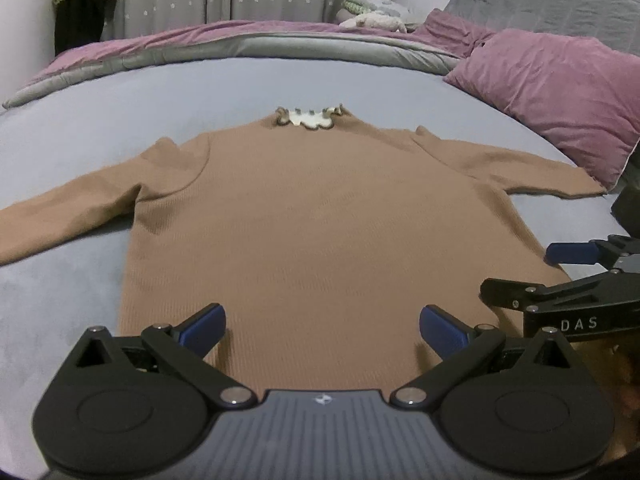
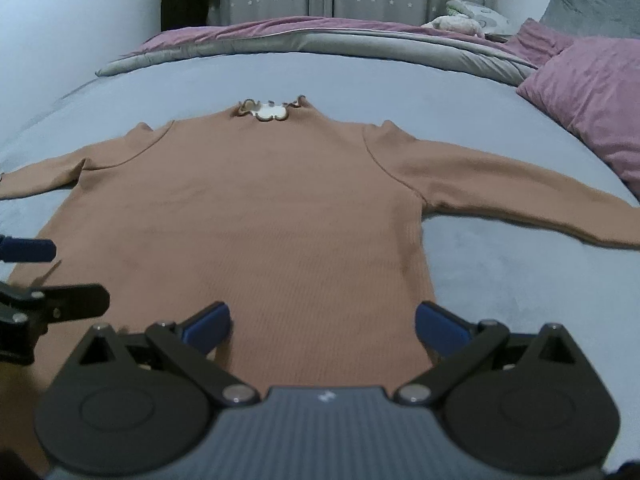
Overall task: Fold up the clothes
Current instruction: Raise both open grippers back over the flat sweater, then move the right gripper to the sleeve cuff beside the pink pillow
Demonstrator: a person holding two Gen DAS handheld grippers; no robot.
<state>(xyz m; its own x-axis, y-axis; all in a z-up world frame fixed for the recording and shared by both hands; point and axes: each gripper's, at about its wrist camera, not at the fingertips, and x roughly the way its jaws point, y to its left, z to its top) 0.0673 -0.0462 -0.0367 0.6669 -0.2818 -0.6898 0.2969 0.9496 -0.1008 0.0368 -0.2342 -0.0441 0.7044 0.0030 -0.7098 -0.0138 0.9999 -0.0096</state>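
The left claw and right claw are both hovering spread over the hem of the brown sweater, which is lying flat ahead on the bed. Only the left view is showing the right claw's upper finger clearly.

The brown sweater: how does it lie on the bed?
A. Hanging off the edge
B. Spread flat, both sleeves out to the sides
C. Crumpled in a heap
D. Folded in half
B: the brown sweater lies flat on the bed, one sleeve stretched out to each side.
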